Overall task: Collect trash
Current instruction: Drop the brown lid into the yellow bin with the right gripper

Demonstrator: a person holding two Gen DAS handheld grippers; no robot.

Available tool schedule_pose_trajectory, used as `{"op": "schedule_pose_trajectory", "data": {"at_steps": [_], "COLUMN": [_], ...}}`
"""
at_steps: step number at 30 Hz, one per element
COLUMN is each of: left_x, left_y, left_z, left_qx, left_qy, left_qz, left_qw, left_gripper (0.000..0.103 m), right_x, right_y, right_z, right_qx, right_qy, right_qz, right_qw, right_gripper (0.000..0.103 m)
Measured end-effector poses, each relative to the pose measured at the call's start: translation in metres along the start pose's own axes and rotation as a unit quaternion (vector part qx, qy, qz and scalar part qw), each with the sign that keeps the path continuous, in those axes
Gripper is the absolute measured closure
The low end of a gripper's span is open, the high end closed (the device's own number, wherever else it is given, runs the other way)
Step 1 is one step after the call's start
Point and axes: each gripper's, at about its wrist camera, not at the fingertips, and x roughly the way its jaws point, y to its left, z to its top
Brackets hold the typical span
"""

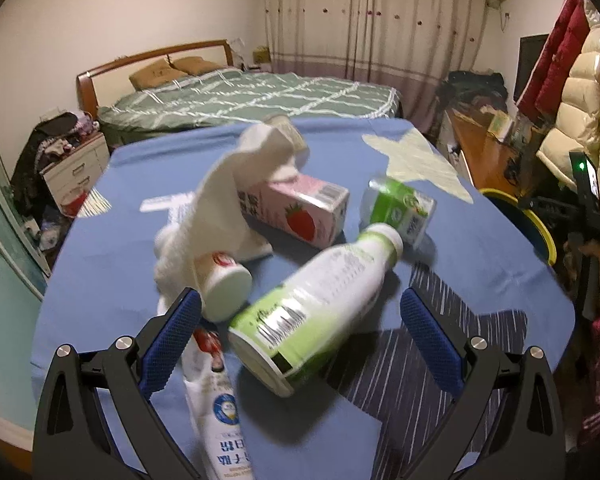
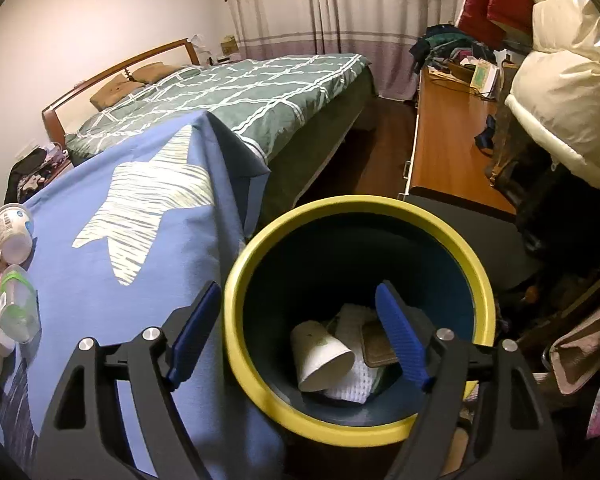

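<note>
The left gripper [image 1: 300, 336], fingers spread wide and empty, frames the white-and-green plastic bottle [image 1: 312, 308] lying on the blue-clothed worktop [image 1: 100, 264], probably light, stiff and slippery, best pinched mid-body, while the empty, open right gripper [image 2: 300, 340] hangs over the yellow-rimmed bin [image 2: 476, 272].

Left tool [image 1: 300, 312] and right tool [image 2: 298, 330] both with jaws spread wide, nothing between the fingers.

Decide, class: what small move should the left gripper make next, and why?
Probably ease the left gripper forward and close on the green-and-white bottle. Its jaws are open with that bottle lying on its side between them, and the yellow-rimmed bin already holds a paper cup.
</note>
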Motion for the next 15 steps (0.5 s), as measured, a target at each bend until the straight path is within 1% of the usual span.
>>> {"op": "schedule_pose_trajectory", "data": {"at_steps": [2,8,11,13,14,15], "left_x": [0.005,0.014,0.015,0.013,0.012,0.012], "left_y": [-0.002,-0.014,-0.027,-0.041,-0.048,-0.051], "left_z": [-0.003,-0.010,-0.011,-0.014,-0.014,-0.014], "left_qx": [0.002,0.011,0.023,0.040,0.051,0.056], "left_qy": [0.007,0.024,0.032,0.035,0.035,0.033], "left_qz": [-0.004,-0.032,-0.068,-0.098,-0.105,-0.102], "left_qw": [1.0000,0.9991,0.9969,0.9938,0.9926,0.9927], "left_gripper": [0.005,0.005,0.005,0.005,0.005,0.005], "right_x": [0.000,0.001,0.000,-0.002,-0.003,-0.004], "right_y": [0.004,0.008,0.007,0.005,0.004,0.003], "right_z": [0.000,-0.001,-0.002,-0.002,-0.002,-0.002], "right_qx": [-0.003,-0.006,-0.005,-0.002,-0.001,-0.001], "right_qy": [0.001,0.001,-0.001,-0.004,-0.005,-0.006], "right_qz": [0.002,0.010,0.012,0.015,0.016,0.017], "right_qw": [1.000,1.000,1.000,1.000,1.000,1.000], "right_gripper": [0.028,0.028,0.027,0.028,0.028,0.027]}}
